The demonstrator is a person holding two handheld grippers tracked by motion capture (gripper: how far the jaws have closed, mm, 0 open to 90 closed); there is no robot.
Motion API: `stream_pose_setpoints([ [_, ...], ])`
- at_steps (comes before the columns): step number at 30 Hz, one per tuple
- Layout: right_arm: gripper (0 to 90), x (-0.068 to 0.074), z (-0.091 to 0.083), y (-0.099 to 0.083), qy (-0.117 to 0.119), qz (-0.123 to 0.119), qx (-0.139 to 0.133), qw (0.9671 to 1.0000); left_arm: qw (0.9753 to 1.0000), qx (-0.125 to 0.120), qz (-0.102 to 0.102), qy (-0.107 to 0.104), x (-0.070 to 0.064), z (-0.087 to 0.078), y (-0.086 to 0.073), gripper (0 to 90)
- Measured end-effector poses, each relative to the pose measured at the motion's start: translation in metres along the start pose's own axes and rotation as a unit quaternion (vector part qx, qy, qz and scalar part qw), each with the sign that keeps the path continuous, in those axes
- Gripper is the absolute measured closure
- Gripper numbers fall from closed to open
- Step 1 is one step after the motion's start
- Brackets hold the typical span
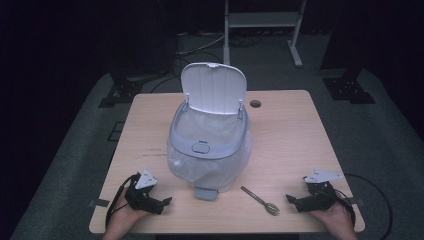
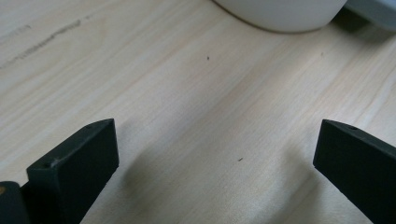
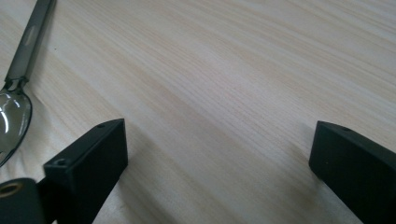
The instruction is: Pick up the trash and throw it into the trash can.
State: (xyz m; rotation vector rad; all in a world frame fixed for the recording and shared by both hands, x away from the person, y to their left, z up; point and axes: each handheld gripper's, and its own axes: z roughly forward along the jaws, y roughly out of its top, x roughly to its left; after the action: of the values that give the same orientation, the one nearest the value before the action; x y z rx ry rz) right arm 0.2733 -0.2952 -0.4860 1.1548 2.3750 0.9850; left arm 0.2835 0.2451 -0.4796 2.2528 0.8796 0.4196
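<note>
A white pedal bin (image 1: 209, 145) stands in the middle of the wooden table (image 1: 290, 130), its lid (image 1: 213, 88) raised and a clear bag lining it. Its grey pedal (image 1: 205, 193) faces the front edge. A small metal whisk (image 1: 261, 200) lies on the table right of the pedal; its wire head and handle (image 3: 21, 56) show in the right gripper view. My left gripper (image 1: 162, 204) rests open at the front left, its jaws wide apart over bare wood (image 2: 215, 144), with the bin's base (image 2: 280, 14) ahead. My right gripper (image 1: 292, 201) rests open at the front right, just right of the whisk.
A round cable hole (image 1: 255, 104) sits in the table's far right part. A white frame (image 1: 262, 25) and dark stands are on the carpet beyond the table. A cable (image 1: 375, 195) trails from the right gripper over the table's right edge.
</note>
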Motion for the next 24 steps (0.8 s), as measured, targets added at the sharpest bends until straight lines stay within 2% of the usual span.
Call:
stream_pose_setpoints([
  [7, 4.3, 0.004, -0.004, 0.004, 0.006, 0.001, -0.011, 0.9999, 0.9998, -0.012, -0.015, -0.010, 0.003, 0.002, -0.004, 0.0],
  [13, 4.3, 0.009, -0.008, 0.008, 0.011, -0.003, -0.021, 0.9997, 0.9997, -0.014, -0.013, -0.012, 0.003, 0.001, -0.004, 0.0],
  [24, 4.3, 0.022, -0.010, 0.016, 0.035, -0.003, -0.038, 0.9987, 0.9997, -0.014, -0.012, -0.014, 0.003, 0.001, -0.005, 0.0],
])
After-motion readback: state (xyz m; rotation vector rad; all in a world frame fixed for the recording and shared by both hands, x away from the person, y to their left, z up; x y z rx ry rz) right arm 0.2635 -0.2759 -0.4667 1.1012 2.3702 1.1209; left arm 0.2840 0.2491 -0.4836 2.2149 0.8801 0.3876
